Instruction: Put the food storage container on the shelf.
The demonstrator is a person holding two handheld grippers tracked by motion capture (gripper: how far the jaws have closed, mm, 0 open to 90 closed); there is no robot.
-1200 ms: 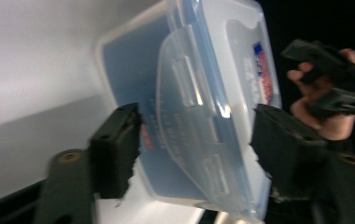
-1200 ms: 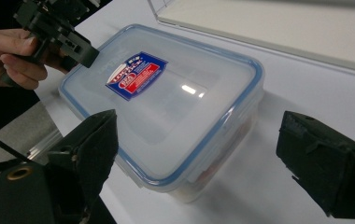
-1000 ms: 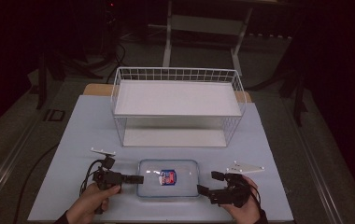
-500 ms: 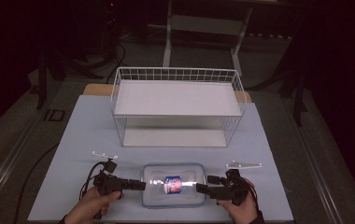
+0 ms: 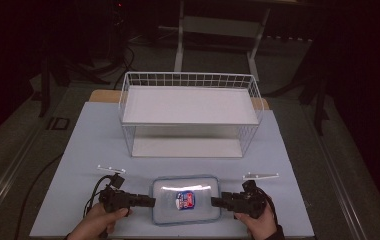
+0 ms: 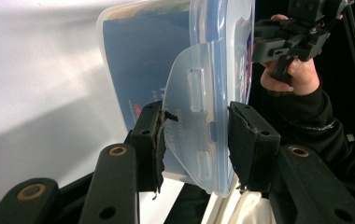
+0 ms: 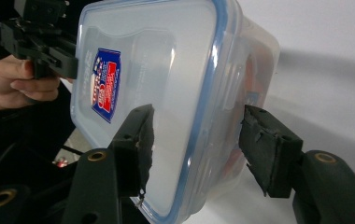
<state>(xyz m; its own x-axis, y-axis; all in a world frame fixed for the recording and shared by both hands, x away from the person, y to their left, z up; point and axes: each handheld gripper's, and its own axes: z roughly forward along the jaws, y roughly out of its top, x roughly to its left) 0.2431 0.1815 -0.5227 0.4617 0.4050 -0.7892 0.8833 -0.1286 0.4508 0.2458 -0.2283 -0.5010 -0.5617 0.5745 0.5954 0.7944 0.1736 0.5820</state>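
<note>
**Container gripped at both ends: right grip unfinished**

While the left gripper is clamped on the side latch of the food container at the table's near edge, the right gripper has just been closing, its jaws straddling the opposite rim, one pad apparently clear. Seat both pads squarely before lifting. The wire rack stands well behind; nothing lies between.

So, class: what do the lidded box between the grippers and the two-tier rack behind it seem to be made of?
The lidded box looks like clear, glossy plastic: the table shows through it, and its blue-edged lid carries a printed label. The rack looks like white-coated metal wire, with a thin grid around flat matte shelves, though the shelf material is uncertain.
</note>
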